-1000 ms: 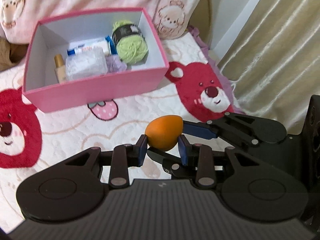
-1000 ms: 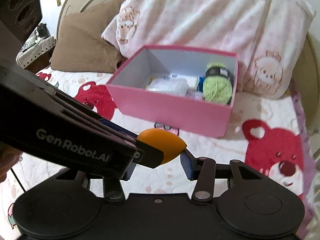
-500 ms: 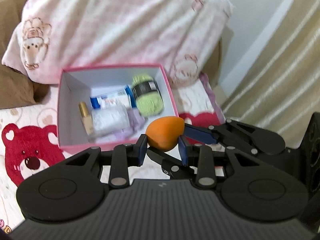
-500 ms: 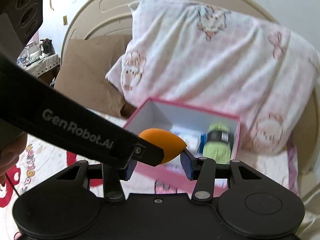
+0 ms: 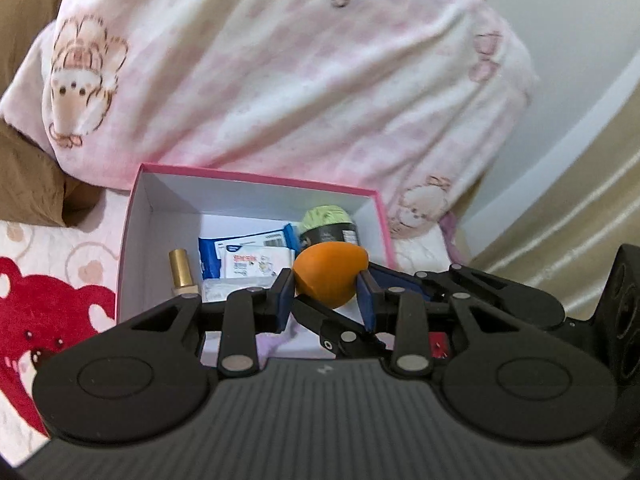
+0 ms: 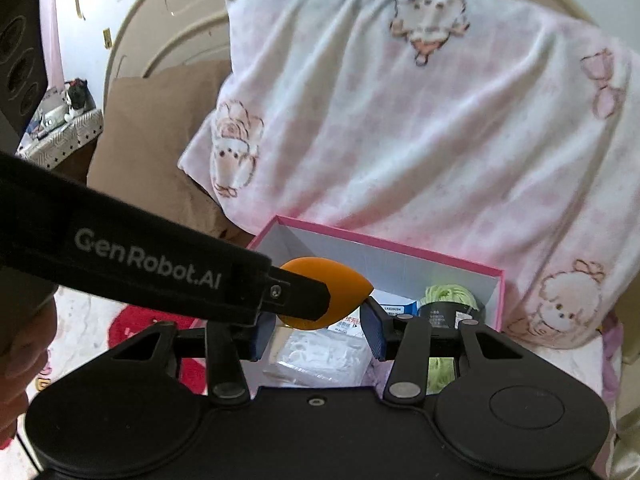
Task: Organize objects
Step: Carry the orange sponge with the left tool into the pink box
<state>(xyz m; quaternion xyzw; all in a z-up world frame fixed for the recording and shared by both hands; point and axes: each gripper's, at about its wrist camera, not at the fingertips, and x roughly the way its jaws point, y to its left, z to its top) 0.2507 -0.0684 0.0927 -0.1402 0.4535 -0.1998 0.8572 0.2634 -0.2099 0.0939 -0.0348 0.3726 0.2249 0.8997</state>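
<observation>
We are holding the orange sponge [image 5: 329, 274] in both grippers' closed jaws over the pink box [image 5: 256, 179], aiming for the gap beside the green yarn [image 5: 325, 219] before releasing.

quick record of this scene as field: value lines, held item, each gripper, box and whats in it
held item: orange egg-shaped sponge, above the box's open top
left gripper: shut on the sponge, blue pads at its sides
right gripper: also closed on the sponge, crossing the left gripper
box: pink box, white inside, open, on the bear-print bedding
box contents: green yarn ball, blue-and-white packet, gold-capped bottle, clear wrapped pack
behind box: pink blanket
</observation>
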